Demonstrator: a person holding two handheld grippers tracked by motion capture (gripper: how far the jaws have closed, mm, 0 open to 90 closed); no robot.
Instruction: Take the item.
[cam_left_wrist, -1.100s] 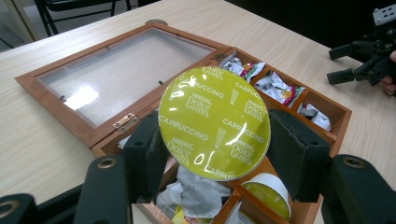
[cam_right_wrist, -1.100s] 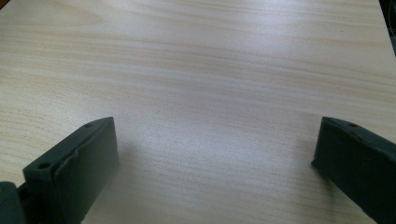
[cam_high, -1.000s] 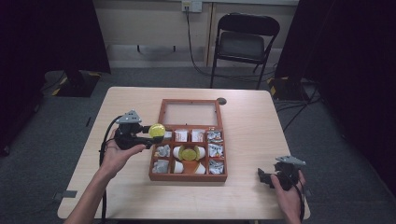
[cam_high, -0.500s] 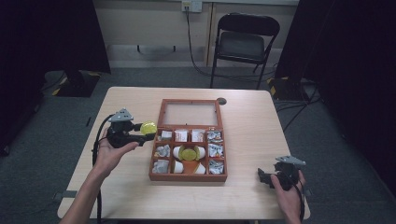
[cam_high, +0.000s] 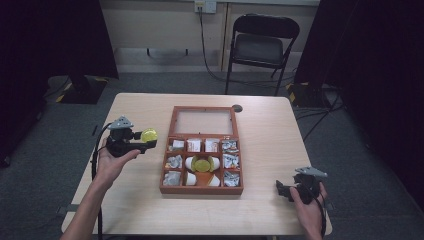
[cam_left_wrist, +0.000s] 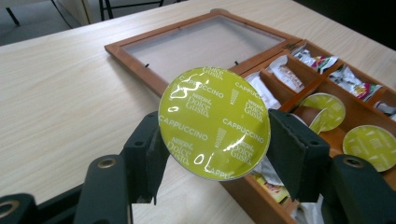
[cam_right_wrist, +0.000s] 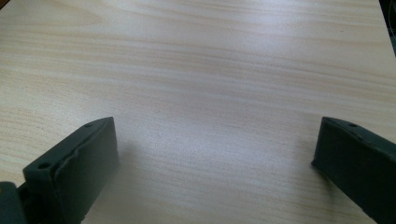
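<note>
The left gripper (cam_high: 148, 141), clamped on the round yellow-green foil-topped coffee capsule (cam_high: 148, 135), has drawn away from the brown wooden compartment box (cam_high: 170, 167), seemingly also slightly higher above the tabletop.

Black folding chair (cam_high: 263, 45) behind light wooden surface (cam_high: 270, 135), on grey carpet floor (cam_high: 60, 130). Dark curtains (cam_high: 370, 65) at both sides. Wall socket (cam_high: 205, 6) above chair.

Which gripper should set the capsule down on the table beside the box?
Left. The left gripper already grips the green capsule above the table, left of the wooden box; the right gripper is open.
</note>
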